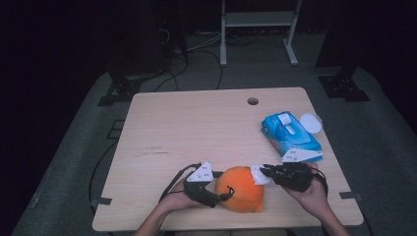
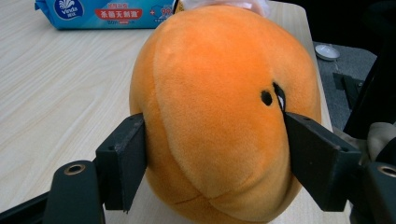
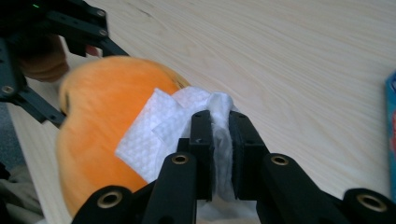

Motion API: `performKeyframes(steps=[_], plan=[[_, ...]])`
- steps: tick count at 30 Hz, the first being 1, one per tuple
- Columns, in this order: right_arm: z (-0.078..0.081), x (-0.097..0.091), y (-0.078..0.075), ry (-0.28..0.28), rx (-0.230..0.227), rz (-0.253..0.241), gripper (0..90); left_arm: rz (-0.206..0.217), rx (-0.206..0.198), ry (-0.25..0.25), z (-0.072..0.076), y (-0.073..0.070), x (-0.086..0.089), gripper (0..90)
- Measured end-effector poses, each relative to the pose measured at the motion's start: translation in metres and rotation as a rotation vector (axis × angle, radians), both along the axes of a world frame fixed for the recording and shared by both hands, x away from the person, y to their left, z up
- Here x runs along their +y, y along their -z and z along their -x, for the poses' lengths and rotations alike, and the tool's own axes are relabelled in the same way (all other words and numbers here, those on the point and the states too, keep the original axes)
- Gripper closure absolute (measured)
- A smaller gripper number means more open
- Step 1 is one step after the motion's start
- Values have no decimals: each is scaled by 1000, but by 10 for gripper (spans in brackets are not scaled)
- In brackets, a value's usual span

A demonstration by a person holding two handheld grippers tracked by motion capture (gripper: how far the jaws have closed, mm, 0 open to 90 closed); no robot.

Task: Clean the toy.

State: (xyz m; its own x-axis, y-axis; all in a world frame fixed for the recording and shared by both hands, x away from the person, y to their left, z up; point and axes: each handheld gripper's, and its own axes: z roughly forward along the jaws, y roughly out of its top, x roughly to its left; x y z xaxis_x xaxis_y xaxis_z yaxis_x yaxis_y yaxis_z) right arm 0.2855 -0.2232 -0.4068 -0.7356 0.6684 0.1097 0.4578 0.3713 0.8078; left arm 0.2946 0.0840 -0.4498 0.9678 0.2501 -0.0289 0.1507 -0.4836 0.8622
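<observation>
Wiping under way: left gripper [image 1: 215,189] fingers clasp orange plush toy [image 1: 240,188] at lower centre of table [image 1: 196,123]; right gripper [image 1: 266,172] pinches white wipe [image 1: 258,175] (pressed on toy); finishing remains.

Blue wipes pack [image 2: 105,13], lying near the desk's [image 2: 51,93] far right edge: in the left gripper view its side panel carries the brand "Vinda" in white letters on a round dark-blue emblem at the left end, followed by a row of white Chinese characters on a red band and red digits "99", partly hidden. In the high view the pack's print is too small to read.
</observation>
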Motion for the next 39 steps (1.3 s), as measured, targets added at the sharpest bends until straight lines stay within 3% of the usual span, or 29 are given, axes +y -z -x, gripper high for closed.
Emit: performKeyframes(steps=[5,7,12,14,15,16,17,19,21,22,24,25,26,27,28,30,31,32,33,34,36,38,39], plan=[[4,13,-3,-31,-20,11,801,-4,15,5,0,-2,0,215],[7,14,-4,-47,-17,-5,802,6,56,17,-2,-8,1,173],[12,16,-5,-94,-23,-10,802,80,142,4,-11,-14,-2,83],[14,19,-7,-121,-23,-15,802,79,188,-4,-15,-11,-6,53],[15,20,-7,-131,-22,-16,802,79,188,-4,-15,-11,-6,49],[15,22,-7,-135,-25,-11,802,69,227,4,-16,-6,-11,50],[15,22,-7,-135,-26,-11,802,69,228,3,-16,-4,-12,59],[14,21,-6,-120,-25,-7,801,68,201,-17,-15,-6,-12,188],[11,18,-5,-98,-19,-17,802,82,121,-23,-11,-12,-13,331],[9,16,-6,-87,-20,-26,802,94,63,-30,-8,-15,-14,354],[9,15,-10,-64,-39,-34,802,96,-52,-49,-4,-21,-16,374],[9,15,-10,-64,-39,-34,802,96,-52,-49,-4,-21,-16,374],[7,14,-17,-46,-61,-51,802,102,-121,-56,-3,-23,-16,374],[7,13,-18,-42,-64,-54,802,95,-147,-52,-3,-21,-17,370],[5,14,-18,-39,-65,-63,801,80,-139,-40,-3,-17,-18,352],[1,17,-13,-36,-41,-54,801,93,-44,-32,-7,-11,-17,248],[1,17,-13,-36,-41,-54,801,93,-44,-32,-7,-11,-17,202],[1,19,-7,-38,-28,-47,802,92,2,-41,-11,-12,-15,202],[4,24,-2,-44,-19,-48,803,101,18,-45,-12,-13,-13,114],[5,25,-4,-50,-25,-46,803,128,56,-66,-15,-17,-9,108],[12,31,-7,-77,-45,-39,803,130,70,-76,-17,-17,-8,99],[14,33,-7,-87,-50,-35,803,100,86,-56,-16,-13,-9,113],[16,35,-8,-94,-67,-10,802,90,63,-49,-13,-9,-10,198]])
